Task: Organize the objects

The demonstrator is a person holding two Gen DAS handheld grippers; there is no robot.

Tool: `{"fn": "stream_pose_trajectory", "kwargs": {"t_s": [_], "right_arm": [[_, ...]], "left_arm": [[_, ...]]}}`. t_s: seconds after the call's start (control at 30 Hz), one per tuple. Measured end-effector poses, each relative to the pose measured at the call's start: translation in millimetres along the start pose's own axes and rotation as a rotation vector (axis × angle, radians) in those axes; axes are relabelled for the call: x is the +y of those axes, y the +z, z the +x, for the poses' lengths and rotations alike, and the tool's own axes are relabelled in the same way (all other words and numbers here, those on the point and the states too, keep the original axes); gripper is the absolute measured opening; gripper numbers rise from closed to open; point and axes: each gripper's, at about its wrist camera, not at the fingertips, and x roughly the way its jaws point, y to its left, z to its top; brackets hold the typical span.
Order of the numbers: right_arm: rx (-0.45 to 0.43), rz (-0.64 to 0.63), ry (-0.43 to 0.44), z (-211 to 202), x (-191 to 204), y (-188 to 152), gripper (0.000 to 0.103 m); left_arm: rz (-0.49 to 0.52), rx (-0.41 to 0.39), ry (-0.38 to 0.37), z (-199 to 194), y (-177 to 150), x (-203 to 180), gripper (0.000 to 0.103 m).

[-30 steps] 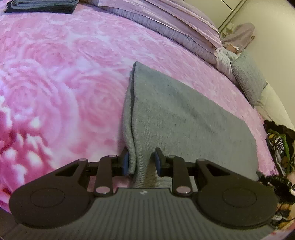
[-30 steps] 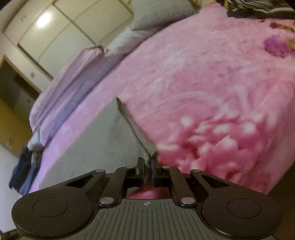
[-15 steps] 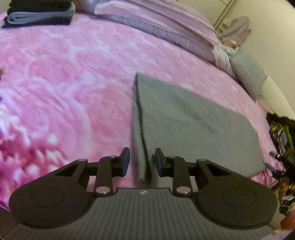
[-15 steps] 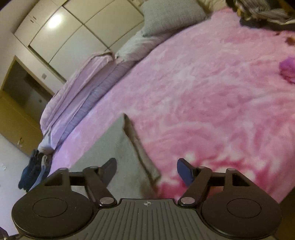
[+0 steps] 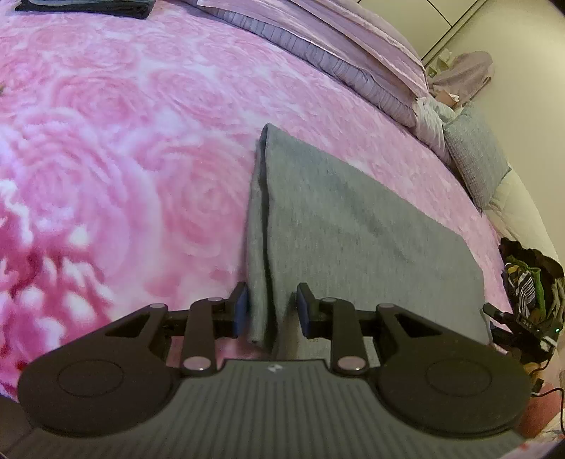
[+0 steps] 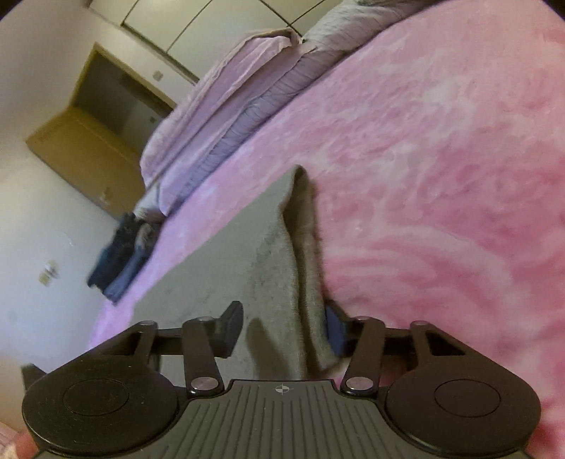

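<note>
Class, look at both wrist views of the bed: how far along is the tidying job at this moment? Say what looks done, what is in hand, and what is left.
Done: the grey towel lies folded flat on the pink blanket, and a dark folded stack sits at the far end. In hand: nothing gripped; the left gripper and right gripper are both open, straddling the towel's folded edge. Left: probably closing on that edge to fold again or carry it off.

Black left gripper and right gripper, blue-padded fingers.
</note>
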Motion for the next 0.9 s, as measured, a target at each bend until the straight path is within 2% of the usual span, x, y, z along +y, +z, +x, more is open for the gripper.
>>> {"fn": "stream_pose_trajectory", "kwargs": {"t_s": [0.1, 0.13, 0.17, 0.2, 0.3, 0.4, 0.47, 0.5, 0.57, 0.63, 0.7, 0.77, 0.83, 0.9], "right_arm": [[-0.006, 0.013, 0.042, 5, -1, 1, 0.043], [-0.004, 0.026, 0.045, 6, -2, 2, 0.026], [0.01, 0.049, 0.037, 9, -4, 2, 0.014], [0.012, 0.063, 0.022, 11, -3, 1, 0.014], [0.012, 0.053, -0.083, 12, 18, 3, 0.012], [0.029, 0.025, -0.272, 19, 51, 6, 0.012], [0.036, -0.089, -0.452, 30, 93, 7, 0.012], [0.028, -0.189, -0.543, 37, 121, 5, 0.012], [-0.012, -0.362, -0.638, 46, 172, -6, 0.011], [-0.05, -0.559, -0.686, 61, 235, -21, 0.011], [-0.084, -0.743, -0.723, 80, 287, -45, 0.011], [-0.099, -0.947, -0.727, 107, 338, -86, 0.011], [-0.067, -1.101, -0.676, 139, 372, -133, 0.011], [-0.013, -1.206, -0.628, 175, 388, -179, 0.011]], "left_arm": [[-0.012, -0.004, -0.005, -1, 1, 2, 0.023], [-0.015, -0.005, -0.007, -2, 1, 4, 0.023], [-0.018, -0.005, -0.006, -2, 0, 5, 0.023], [-0.021, -0.003, -0.005, -1, -1, 6, 0.023], [-0.027, -0.005, -0.01, -2, -2, 8, 0.023], [-0.027, -0.012, -0.013, -6, 0, 11, 0.023], [-0.036, -0.014, -0.014, -10, 2, 16, 0.023], [-0.04, -0.019, -0.014, -13, 2, 19, 0.023], [-0.046, -0.037, -0.005, -21, 4, 28, 0.023], [-0.061, -0.052, 0.001, -30, 6, 39, 0.023], [-0.087, -0.072, -0.004, -42, 7, 54, 0.023], [-0.114, -0.096, -0.006, -54, 7, 69, 0.023], [-0.139, -0.112, -0.003, -65, 6, 85, 0.023], [-0.157, -0.119, 0.015, -71, 6, 98, 0.023]]}}
